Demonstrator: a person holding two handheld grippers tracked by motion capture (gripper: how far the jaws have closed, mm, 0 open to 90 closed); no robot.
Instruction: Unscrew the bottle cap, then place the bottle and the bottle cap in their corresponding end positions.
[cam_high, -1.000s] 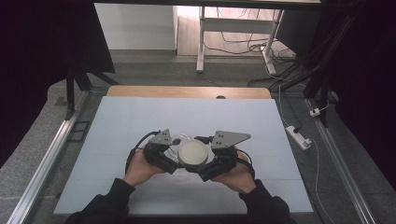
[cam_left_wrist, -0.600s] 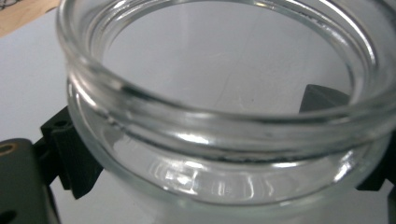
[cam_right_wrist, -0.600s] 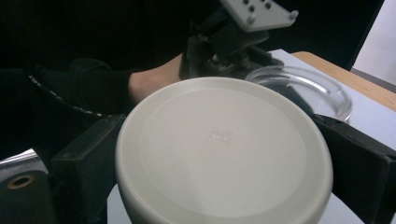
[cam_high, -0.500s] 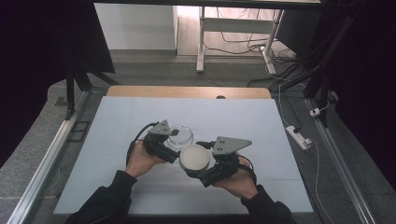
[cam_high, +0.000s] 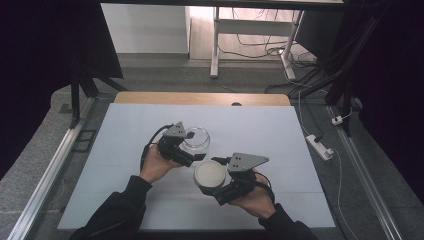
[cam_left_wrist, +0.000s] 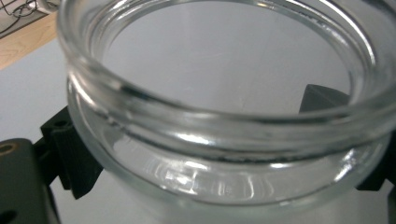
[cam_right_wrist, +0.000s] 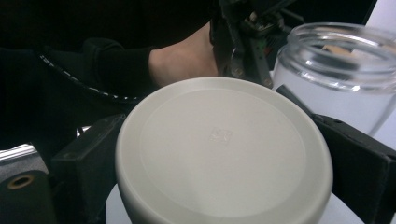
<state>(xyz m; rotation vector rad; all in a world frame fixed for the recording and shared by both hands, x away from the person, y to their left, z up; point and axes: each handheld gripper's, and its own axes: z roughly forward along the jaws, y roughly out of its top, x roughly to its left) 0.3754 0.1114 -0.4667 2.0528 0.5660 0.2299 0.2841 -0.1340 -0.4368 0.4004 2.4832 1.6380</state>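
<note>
1. Glass jar (cam_high: 196, 138), open at the top and empty, standing on the pale bench (cam_high: 125, 130) a little left of the middle; seen close in the left gripper view (cam_left_wrist: 224, 154), thick rim up, lid off.
2. Clenched around the jar body from both sides by the left claw (cam_high: 192, 150); black pads (cam_left_wrist: 74, 158) pressing the glass on either side.
3. Round off-white lid (cam_high: 210, 174) lifted apart from the jar, lying nearer to the person and to the right; flat top with a small square mark in the right gripper view (cam_right_wrist: 219, 149).
4. Grasped at its edge by the right claw (cam_high: 212, 181), one jaw on each side of the lid.
5. Jar and lid near each other but not touching; jar also visible behind the lid (cam_right_wrist: 341, 70).
6. Risks, as a judgement:
   - Smooth glass slipping or turning in the left claw, if the squeeze is too light.
   - Jar tipping over, if pulled sideways while held low on the body.
   - Lid sliding out of the right claw, because only a thin rounded edge is held.
   - Lid knocking the jar rim, if brought back tilted or off centre.
</note>
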